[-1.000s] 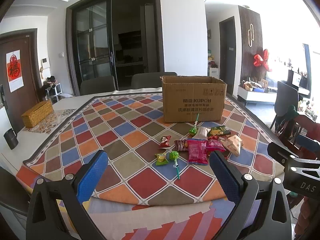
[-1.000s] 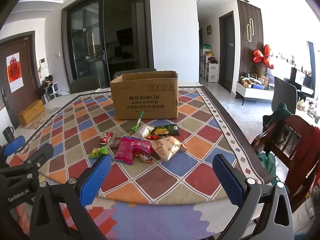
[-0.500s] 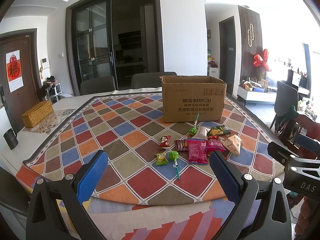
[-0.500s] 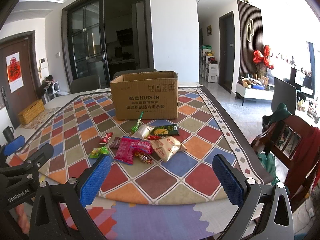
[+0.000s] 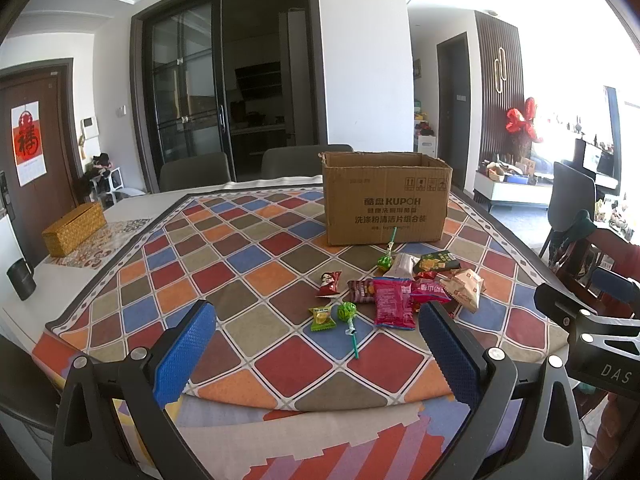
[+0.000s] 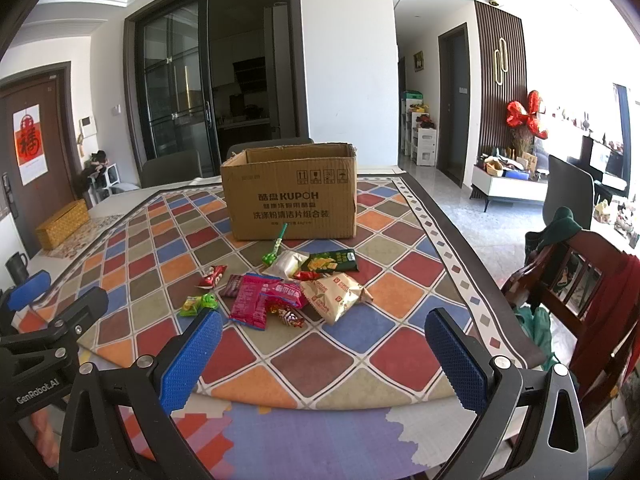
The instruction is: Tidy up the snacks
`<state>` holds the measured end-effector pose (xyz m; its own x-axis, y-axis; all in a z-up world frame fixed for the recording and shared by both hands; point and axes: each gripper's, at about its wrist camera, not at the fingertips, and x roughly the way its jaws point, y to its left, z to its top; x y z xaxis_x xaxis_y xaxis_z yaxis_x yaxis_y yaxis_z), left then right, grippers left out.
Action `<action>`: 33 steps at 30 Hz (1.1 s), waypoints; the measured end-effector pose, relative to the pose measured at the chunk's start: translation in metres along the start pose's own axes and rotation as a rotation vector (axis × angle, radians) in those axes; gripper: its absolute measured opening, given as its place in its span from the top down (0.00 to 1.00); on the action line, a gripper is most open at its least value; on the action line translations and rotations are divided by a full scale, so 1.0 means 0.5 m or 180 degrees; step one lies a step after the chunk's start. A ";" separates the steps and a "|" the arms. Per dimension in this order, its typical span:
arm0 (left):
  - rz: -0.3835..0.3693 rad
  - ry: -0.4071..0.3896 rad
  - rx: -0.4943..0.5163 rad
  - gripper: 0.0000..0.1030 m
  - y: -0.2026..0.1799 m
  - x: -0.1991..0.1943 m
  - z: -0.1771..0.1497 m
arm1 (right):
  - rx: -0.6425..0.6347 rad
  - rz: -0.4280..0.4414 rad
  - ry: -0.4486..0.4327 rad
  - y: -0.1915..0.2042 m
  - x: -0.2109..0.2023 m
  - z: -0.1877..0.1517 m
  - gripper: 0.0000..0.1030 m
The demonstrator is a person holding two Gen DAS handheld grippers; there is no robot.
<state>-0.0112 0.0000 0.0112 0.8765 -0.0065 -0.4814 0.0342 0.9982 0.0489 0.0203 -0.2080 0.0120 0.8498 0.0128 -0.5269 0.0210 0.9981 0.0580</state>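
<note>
On the desk [image 5: 132, 224] before the box [image 5: 386, 198], snacks [image 6: 276, 288] lie bunched, so with both claws [image 5: 316, 344] [image 6: 324, 350] wide and empty, I should grab edge packets singly.

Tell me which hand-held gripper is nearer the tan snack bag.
Right. The right hand-held gripper sits nearly straight before the tan snack bag; the left hand-held gripper is off to its left.

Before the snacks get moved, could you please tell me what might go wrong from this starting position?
1. The snacks overlap in a tight pile: closing on the pink packet could drag the tan packet or small candies along.
2. The green lollipop lies flat with a thin stick, so the open left gripper may slip off it.
3. The cardboard box has tall walls; a low carry could knock it.
</note>
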 end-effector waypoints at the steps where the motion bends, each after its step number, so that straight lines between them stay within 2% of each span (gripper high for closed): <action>1: -0.0001 -0.0001 0.0001 0.00 0.000 0.001 -0.001 | 0.0001 0.0000 -0.0001 0.000 0.000 0.000 0.00; 21: -0.0015 0.0017 0.0012 0.00 -0.002 0.001 0.006 | -0.0007 0.0006 0.0007 0.000 -0.002 0.003 0.00; 33: -0.0037 0.0123 0.0021 0.00 0.003 0.055 0.017 | -0.0135 0.0055 0.0112 0.015 0.024 0.027 0.00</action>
<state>0.0170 0.0007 0.0057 0.8567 -0.0156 -0.5155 0.0476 0.9977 0.0489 0.0376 -0.2010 0.0176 0.8308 0.0315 -0.5557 -0.0166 0.9994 0.0319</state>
